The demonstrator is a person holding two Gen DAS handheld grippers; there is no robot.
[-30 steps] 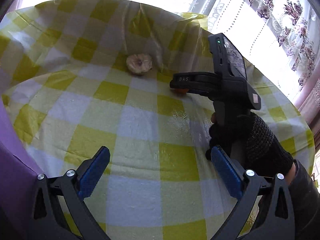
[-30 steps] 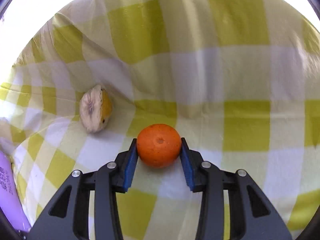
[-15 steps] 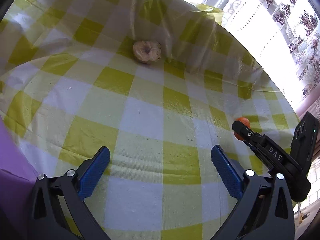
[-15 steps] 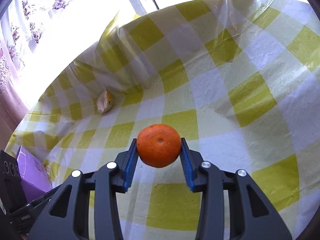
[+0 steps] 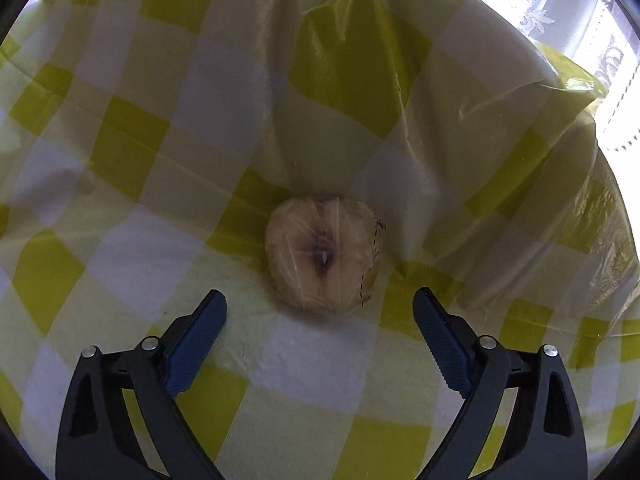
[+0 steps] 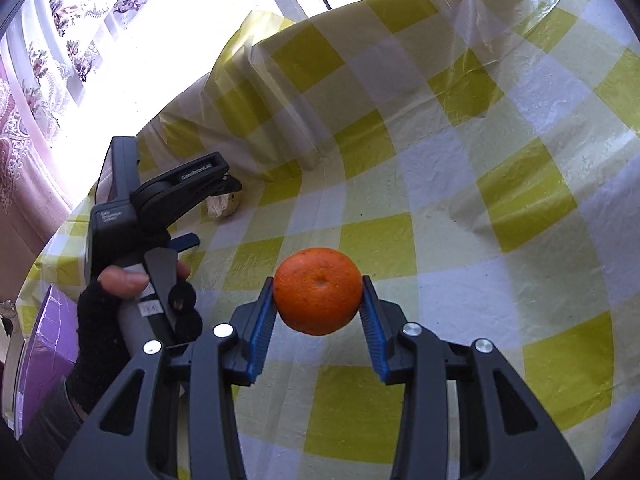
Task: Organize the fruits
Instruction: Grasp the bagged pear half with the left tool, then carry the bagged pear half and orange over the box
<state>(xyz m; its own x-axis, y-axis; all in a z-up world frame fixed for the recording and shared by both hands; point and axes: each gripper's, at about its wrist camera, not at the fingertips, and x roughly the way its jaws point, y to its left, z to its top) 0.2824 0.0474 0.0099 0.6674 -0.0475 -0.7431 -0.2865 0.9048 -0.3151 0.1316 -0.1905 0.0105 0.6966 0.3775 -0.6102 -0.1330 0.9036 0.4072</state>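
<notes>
Orange [image 6: 318,291] clamped, right gripper [image 6: 318,320] angled down above tablecloth [image 6: 500,240].

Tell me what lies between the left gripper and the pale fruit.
Only bare checked tablecloth, per the left wrist view; the left gripper, jaws closing, hasn't reached the pale fruit.

The tablecloth [image 5: 120,280] has yellow and white squares, like a checkerboard. The wrapped fruit [image 5: 324,254] is pale tan with a dark purple spot in the middle. The round fruit [image 6: 318,290] is bright orange. Both grippers are black with blue pads [image 6: 262,320] — the curtain [image 6: 60,40] is white with purple flowers. The glove [image 6: 96,332] is black.
</notes>
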